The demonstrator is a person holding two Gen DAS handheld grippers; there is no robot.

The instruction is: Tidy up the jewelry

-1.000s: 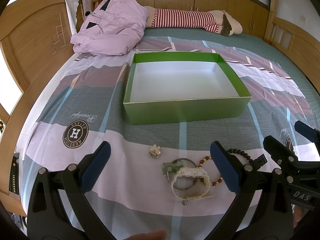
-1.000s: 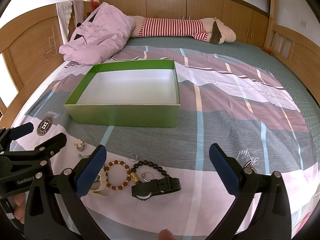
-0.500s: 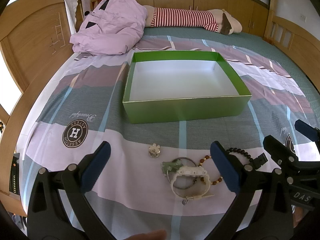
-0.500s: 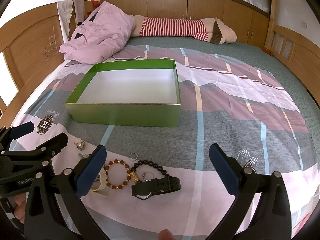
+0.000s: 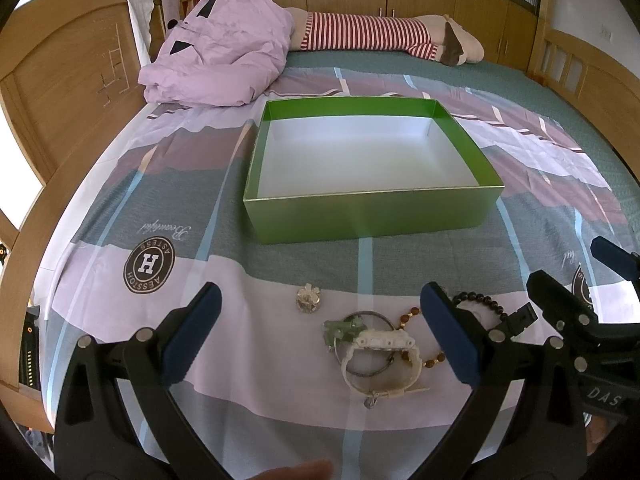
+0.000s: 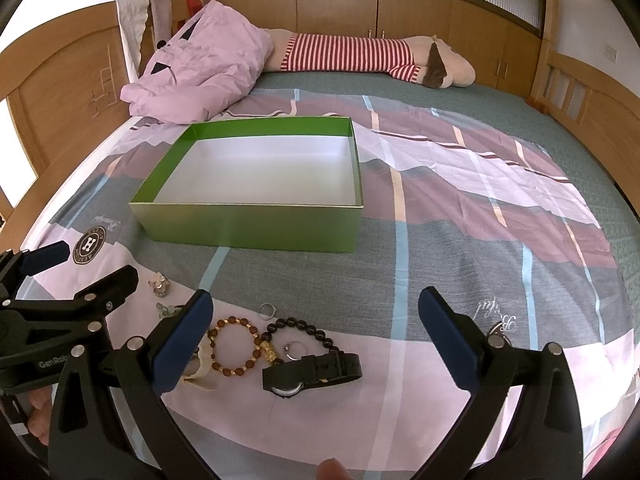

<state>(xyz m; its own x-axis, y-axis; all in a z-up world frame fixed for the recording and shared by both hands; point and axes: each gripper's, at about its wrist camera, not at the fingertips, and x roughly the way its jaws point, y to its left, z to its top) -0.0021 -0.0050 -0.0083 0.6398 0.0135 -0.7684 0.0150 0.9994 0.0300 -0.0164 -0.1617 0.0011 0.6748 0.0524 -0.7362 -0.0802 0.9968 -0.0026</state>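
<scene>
Lying bunched on the patterned bedsheet (image 6: 460, 240) were a white plastic watch (image 5: 380, 354), brown bead bracelet (image 6: 236, 346) and black strap watch (image 6: 312, 372), near an open green cardboard box (image 5: 368, 210). Left tool (image 5: 320, 332) and right tool (image 6: 316, 336) hovered above, both spread apart.

Black plastic left gripper (image 5: 320, 336) with blue padded fingers (image 5: 192, 332), silver screws; matching black right gripper (image 6: 314, 336), white "GenRob" lettering lower left.

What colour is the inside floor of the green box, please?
White; the green box has green walls around it, and this shows best in the left wrist view.
</scene>
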